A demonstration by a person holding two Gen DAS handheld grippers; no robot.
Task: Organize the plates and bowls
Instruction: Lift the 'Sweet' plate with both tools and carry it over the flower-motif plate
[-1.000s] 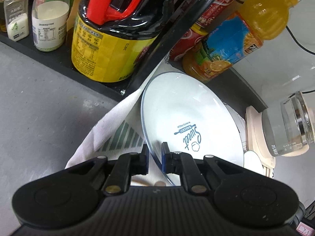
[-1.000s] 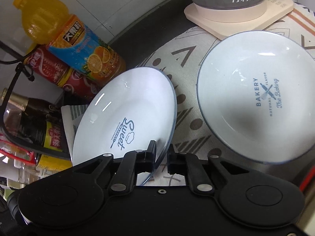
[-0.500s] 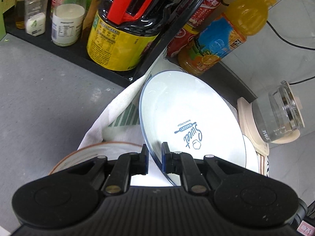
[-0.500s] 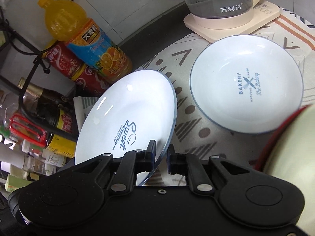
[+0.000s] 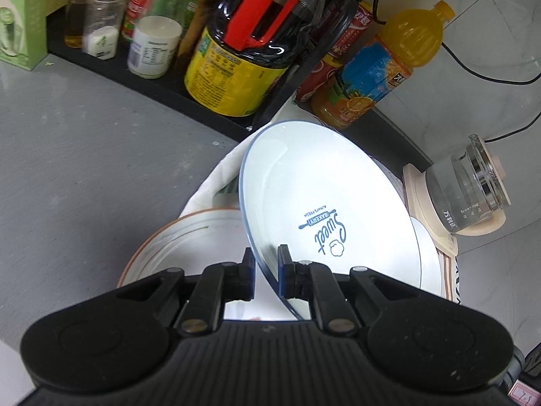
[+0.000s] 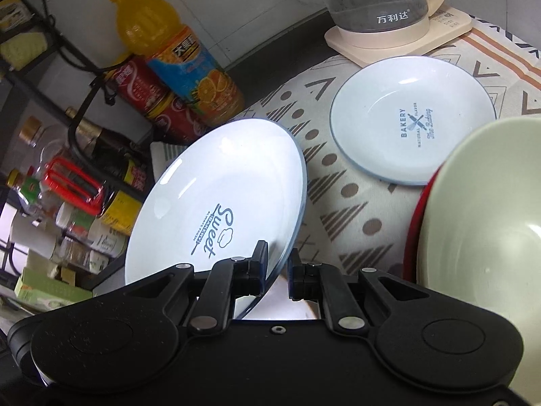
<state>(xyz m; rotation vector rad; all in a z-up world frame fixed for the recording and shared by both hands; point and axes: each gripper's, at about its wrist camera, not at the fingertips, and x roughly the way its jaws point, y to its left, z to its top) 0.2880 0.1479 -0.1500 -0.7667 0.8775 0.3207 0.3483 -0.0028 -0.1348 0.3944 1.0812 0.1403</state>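
My left gripper (image 5: 266, 272) is shut on the rim of a white "Sweet" plate (image 5: 324, 209) and holds it tilted on edge above the cloth. My right gripper (image 6: 276, 269) is shut on the rim of a second white "Sweet" plate (image 6: 219, 203), also tilted and lifted. A white "Bakery" plate (image 6: 412, 121) lies flat on the patterned cloth (image 6: 338, 176) to the right of it. A pale green bowl with a red outside (image 6: 483, 216) is at the right edge. A white bowl with an orange rim (image 5: 189, 237) lies under my left gripper.
A glass kettle on a cream base (image 6: 389, 10) stands at the back right; it also shows in the left wrist view (image 5: 466, 189). An orange juice bottle (image 6: 179, 57), red cans (image 6: 152, 98) and a black rack with a soy sauce jug (image 5: 243, 61) and jars (image 5: 152, 47) line the back.
Both grippers have risen and pulled back with their plates. The orange-rimmed bowl came into the left wrist view and the green bowl into the right wrist view.
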